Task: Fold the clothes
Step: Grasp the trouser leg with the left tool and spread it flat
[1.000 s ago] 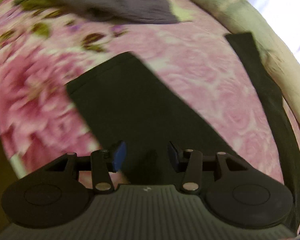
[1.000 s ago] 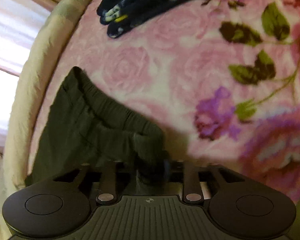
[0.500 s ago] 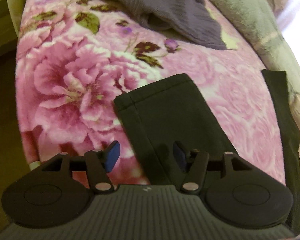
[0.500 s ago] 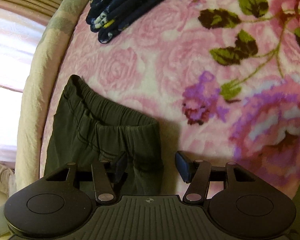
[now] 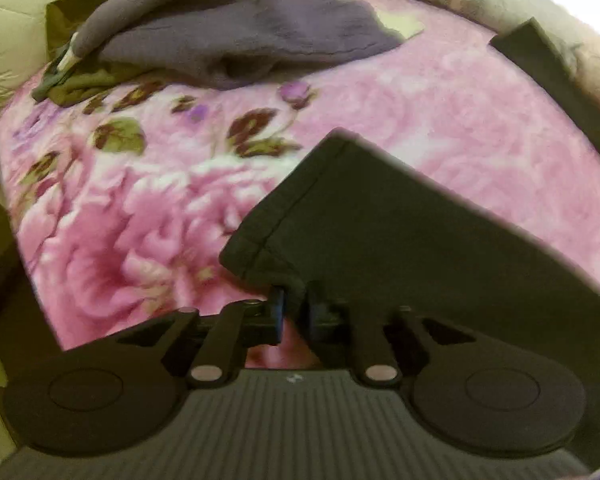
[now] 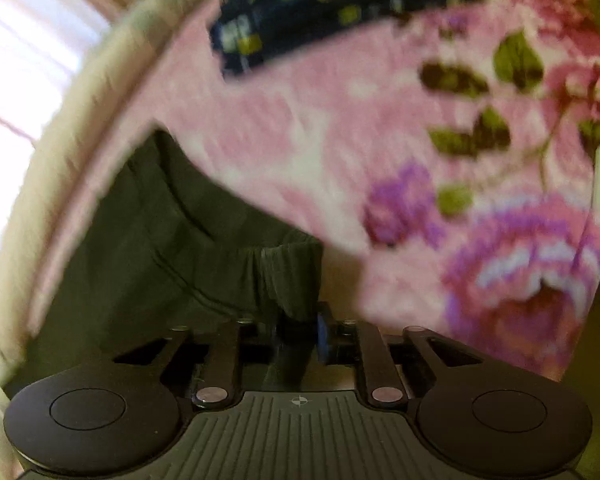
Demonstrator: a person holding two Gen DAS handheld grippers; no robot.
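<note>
**Two grippers grabbed the dark pants**

The dark pants (image 5: 400, 240) lay flat on a pink flower blanket (image 5: 140, 208). The left gripper (image 5: 294, 312) was at the leg end, by the hem. Its jaws were closing, and a bit of the hem corner sat between the blue pads (image 5: 278, 312). They looked like they were pinching it. The right gripper (image 6: 300, 336) was at the waist end. Its jaws were closing too, with the bunchy waistband between them, and the cloth looked caught there.

To do this step well, I think both grippers should get a firm hold of every layer before they lift. Then they should rise together, so the cloth does not sag or twist. The edges should meet neatly.

The pants looked soft and thin, with a sewn line along the hem. The waistband was wrinkly, like stretchy elastic. The blanket looked fuzzy and thick. A gray sweater (image 5: 240, 32) lay in a lump at the far end. A dark blue cloth (image 6: 340, 4) with yellow spots lay far off too.
</note>
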